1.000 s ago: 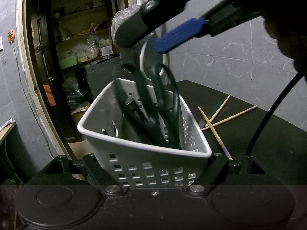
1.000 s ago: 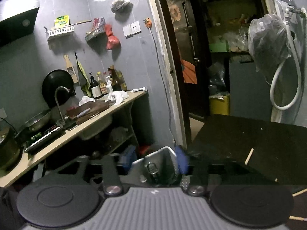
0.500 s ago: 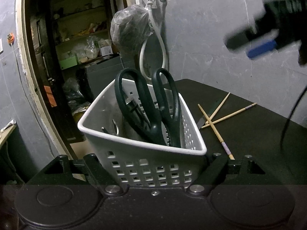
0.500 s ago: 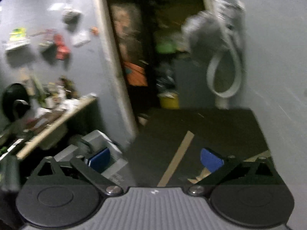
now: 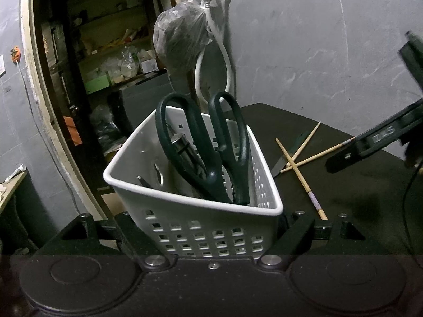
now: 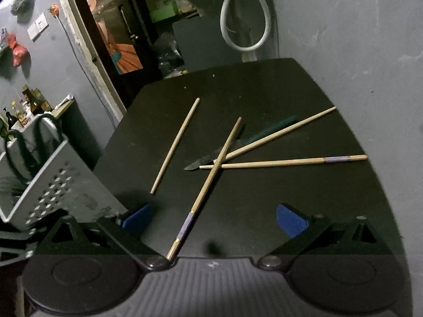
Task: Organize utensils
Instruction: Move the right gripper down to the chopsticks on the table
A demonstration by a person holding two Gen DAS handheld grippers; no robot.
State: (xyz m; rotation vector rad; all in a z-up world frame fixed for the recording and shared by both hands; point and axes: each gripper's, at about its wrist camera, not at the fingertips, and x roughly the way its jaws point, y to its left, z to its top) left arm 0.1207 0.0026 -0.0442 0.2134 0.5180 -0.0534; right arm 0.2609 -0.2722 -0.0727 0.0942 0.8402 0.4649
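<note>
The white basket (image 5: 201,227) is clamped by the left gripper (image 5: 211,237) to steady it, scissors (image 5: 211,153) inside, while the right gripper (image 6: 211,219) is held wide open above the chopsticks (image 6: 206,185) and knife (image 6: 211,157) on the table (image 6: 290,84)

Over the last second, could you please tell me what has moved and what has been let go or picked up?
The right claw let go of the scissors, which now stand in the white basket. It then swung away to the right and now hangs open and empty over the chopsticks and knife on the black table. The left claw stayed clamped on the basket; the chopsticks and knife did not move.
</note>
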